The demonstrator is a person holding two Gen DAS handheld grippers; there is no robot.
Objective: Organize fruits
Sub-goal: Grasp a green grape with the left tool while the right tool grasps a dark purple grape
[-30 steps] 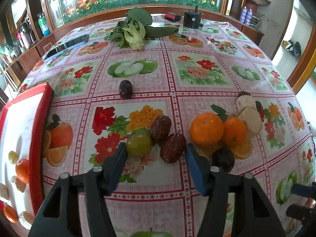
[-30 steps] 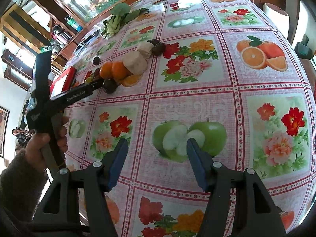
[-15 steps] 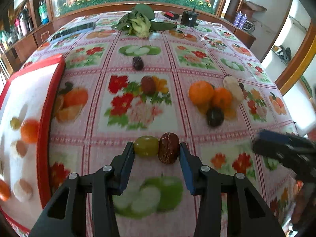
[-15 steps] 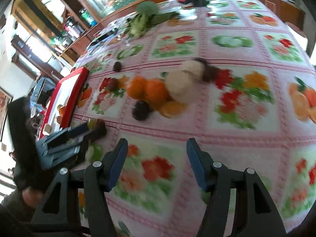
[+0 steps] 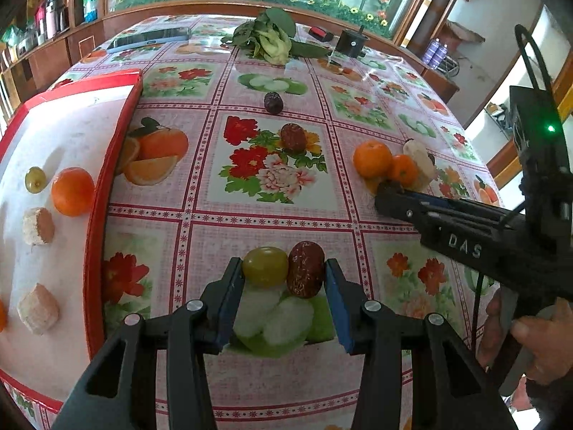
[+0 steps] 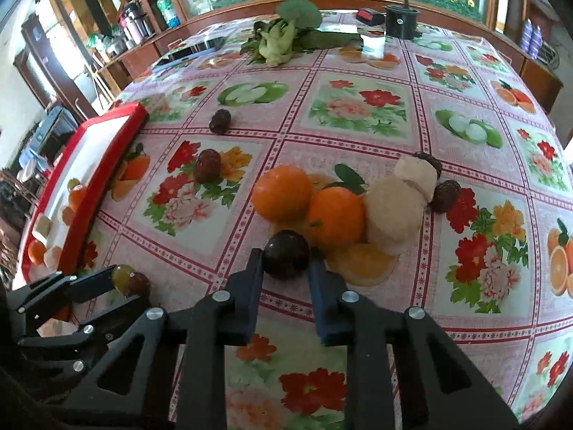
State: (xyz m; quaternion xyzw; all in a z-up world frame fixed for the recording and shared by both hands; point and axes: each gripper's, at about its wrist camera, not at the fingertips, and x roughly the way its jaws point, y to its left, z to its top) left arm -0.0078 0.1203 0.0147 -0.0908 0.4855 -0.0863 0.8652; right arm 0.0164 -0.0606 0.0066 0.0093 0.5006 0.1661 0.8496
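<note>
Beside the red tray [image 5: 107,179], the left claw [image 5: 284,279] is pinching a grape [image 5: 265,266] and date [image 5: 305,268] together, likely for sorting, while the right claw [image 6: 286,268] is closing around a dark fruit [image 6: 286,255].

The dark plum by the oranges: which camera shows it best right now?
The right wrist view. The dark plum sits large and central between the right gripper fingers, which touch it on both sides. In the left wrist view the right gripper almost hides it.
</note>
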